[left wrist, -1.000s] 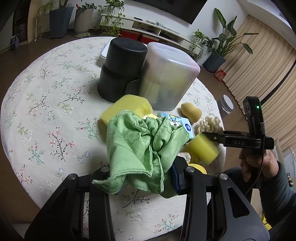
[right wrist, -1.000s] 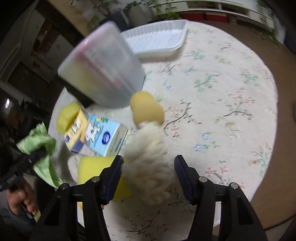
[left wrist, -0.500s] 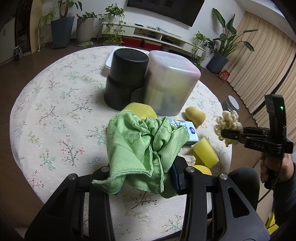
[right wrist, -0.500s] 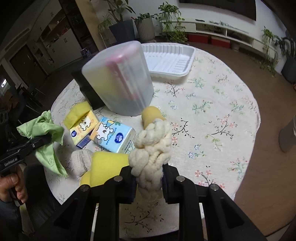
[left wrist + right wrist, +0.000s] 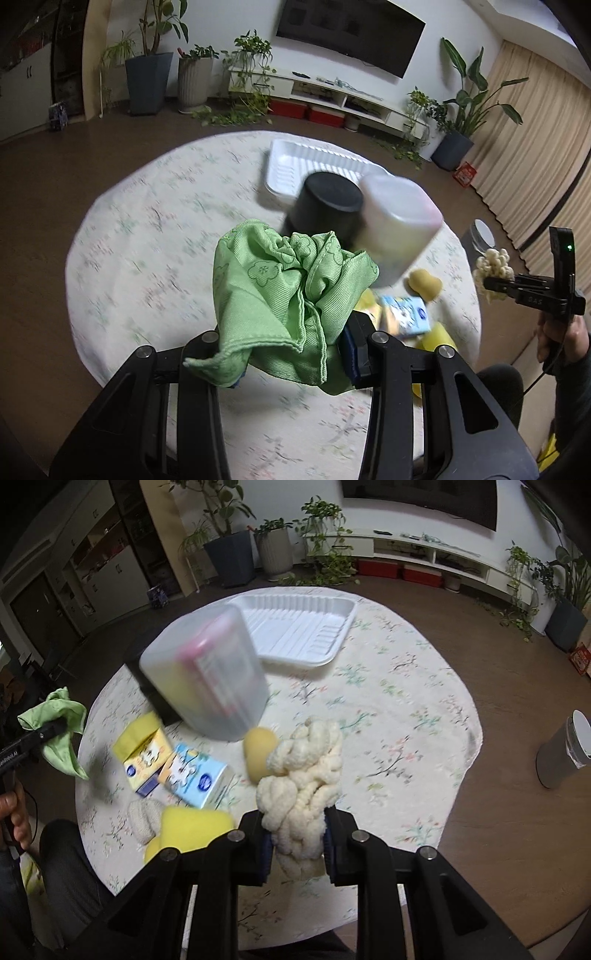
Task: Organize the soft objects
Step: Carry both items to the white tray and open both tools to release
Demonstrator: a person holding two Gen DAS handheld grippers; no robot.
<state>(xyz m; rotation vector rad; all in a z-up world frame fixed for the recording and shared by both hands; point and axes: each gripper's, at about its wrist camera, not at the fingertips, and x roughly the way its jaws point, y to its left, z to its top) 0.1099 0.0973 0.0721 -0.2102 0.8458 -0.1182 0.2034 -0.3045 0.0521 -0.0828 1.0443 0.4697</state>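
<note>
My left gripper [image 5: 291, 360] is shut on a crumpled green cloth [image 5: 284, 291], held high above the round floral table [image 5: 147, 236]. It also shows in the right wrist view [image 5: 59, 734] at the far left. My right gripper [image 5: 297, 849] is shut on a cream knotted fluffy cloth [image 5: 303, 786], held above the table's near edge; it also shows in the left wrist view [image 5: 493, 271]. A white ribbed tray [image 5: 295, 627] lies at the table's far side.
An upturned frosted container [image 5: 210, 675] and a black container [image 5: 325, 210] stand mid-table. Near them lie a beige sponge [image 5: 260, 753], two tissue packs [image 5: 195, 775], yellow sponges [image 5: 195, 825] and a grey knitted piece [image 5: 142, 818]. A grey bin [image 5: 565, 751] stands on the floor.
Both grippers have risen and pulled back from the table with their cloths. The right gripper closed on the cream cloth and lifted it off the table.
</note>
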